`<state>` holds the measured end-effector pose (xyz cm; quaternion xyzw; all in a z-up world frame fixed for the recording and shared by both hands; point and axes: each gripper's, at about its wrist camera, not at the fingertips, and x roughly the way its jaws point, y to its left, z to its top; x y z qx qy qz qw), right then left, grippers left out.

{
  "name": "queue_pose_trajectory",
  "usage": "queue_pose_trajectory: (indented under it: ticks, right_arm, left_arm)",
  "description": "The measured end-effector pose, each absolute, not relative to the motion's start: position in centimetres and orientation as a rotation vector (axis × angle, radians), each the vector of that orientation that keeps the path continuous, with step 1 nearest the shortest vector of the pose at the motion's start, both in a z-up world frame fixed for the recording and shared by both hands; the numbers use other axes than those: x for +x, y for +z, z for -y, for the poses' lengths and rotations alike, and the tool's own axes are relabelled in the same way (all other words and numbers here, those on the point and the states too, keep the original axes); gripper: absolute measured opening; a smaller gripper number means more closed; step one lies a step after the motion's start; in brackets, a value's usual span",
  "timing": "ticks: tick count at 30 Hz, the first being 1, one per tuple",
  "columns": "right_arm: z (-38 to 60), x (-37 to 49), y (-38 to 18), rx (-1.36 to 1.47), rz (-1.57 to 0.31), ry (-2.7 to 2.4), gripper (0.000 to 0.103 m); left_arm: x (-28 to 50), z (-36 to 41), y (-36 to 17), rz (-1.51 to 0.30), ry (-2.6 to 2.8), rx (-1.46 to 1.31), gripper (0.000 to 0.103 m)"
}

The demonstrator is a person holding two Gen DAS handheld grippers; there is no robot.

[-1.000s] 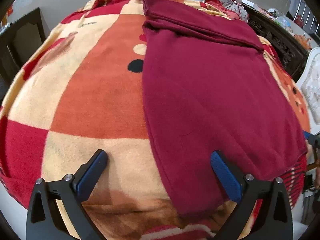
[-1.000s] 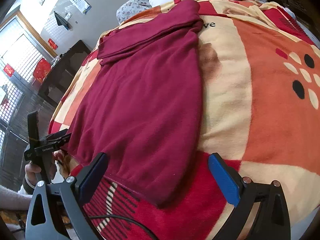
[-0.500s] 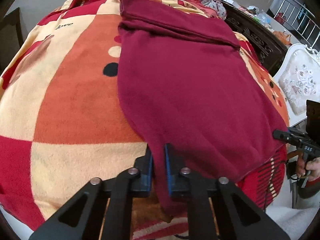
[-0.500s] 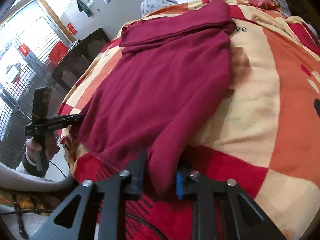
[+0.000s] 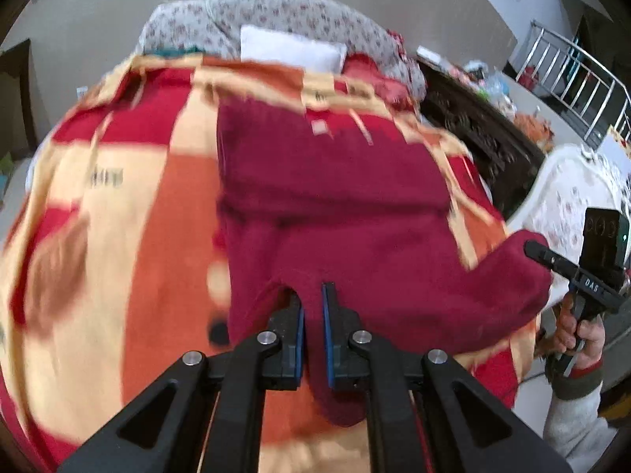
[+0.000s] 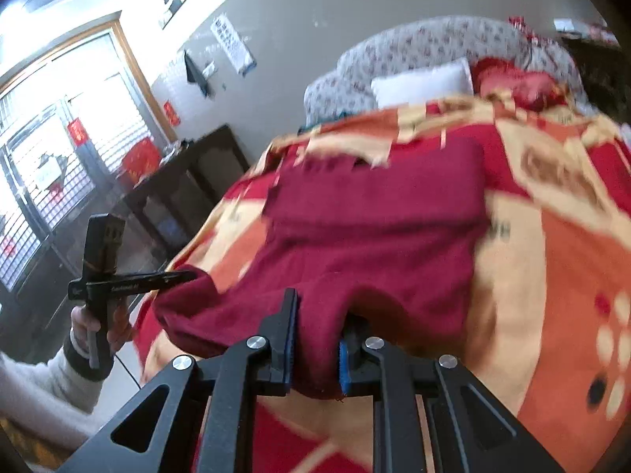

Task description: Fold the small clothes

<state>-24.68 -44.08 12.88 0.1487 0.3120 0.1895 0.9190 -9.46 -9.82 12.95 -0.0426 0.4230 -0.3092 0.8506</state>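
Observation:
A dark red garment [image 5: 335, 205] lies on the bed with its far end folded over. My left gripper [image 5: 311, 299] is shut on the near edge of the garment, which bunches up between the blue pads. My right gripper [image 6: 315, 315] is shut on the other near corner of the garment [image 6: 374, 228], with a thick fold of cloth between its fingers. Both corners are held above the blanket. In the left wrist view the right gripper [image 5: 532, 248] pinches cloth at the right. In the right wrist view the left gripper [image 6: 185, 276] does the same at the left.
An orange, red and cream checked blanket [image 5: 130, 236] covers the bed. A white pillow [image 5: 292, 51] and floral bedding [image 5: 276, 12] lie at the head. A dark cabinet [image 6: 181, 197] stands to one side and a white chair [image 5: 568, 197] to the other.
Both grippers went from open to shut on the garment's near corners. They then rose and moved toward the head of the bed, lifting the near edge off the blanket.

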Motion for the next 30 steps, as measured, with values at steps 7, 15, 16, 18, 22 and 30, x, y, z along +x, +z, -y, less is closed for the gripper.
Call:
queue_pose_trajectory:
  ticks: [7,15,16,18,22,30]
  right_arm:
    - [46.1,-13.0,14.1,0.304,-0.66,0.298,0.018]
    - [51.1,-1.8,9.3,0.427,-0.758,0.117,0.02]
    - [52.1,-1.3,8.7,0.485,-0.763,0.132,0.02]
    - [53.2,-1.3,8.7,0.555,-0.738,0.154,0.021]
    - [53.6,-3.5,10.6,0.547,-0.632,0.139,0.089]
    - [51.8,-5.9,13.7,0.383,-0.597,0.133,0.078]
  left_arm:
    - [1.1,13.6,15.4,-0.843,-0.59,-0.116,0.008]
    - [10.7,15.4,10.9,-0.948,-0.498,-0.18,0.011]
    - [10.9,15.1,10.8,-0.95,-0.506,-0.199,0.011]
    - [11.4,14.4,11.2,-0.951,-0.542,-0.26,0.016]
    - [10.8,13.0,13.7,-0.843,-0.474,-0.29,0.057]
    - [8.1,14.1,15.8,-0.758,-0.472,-0.182,0.075]
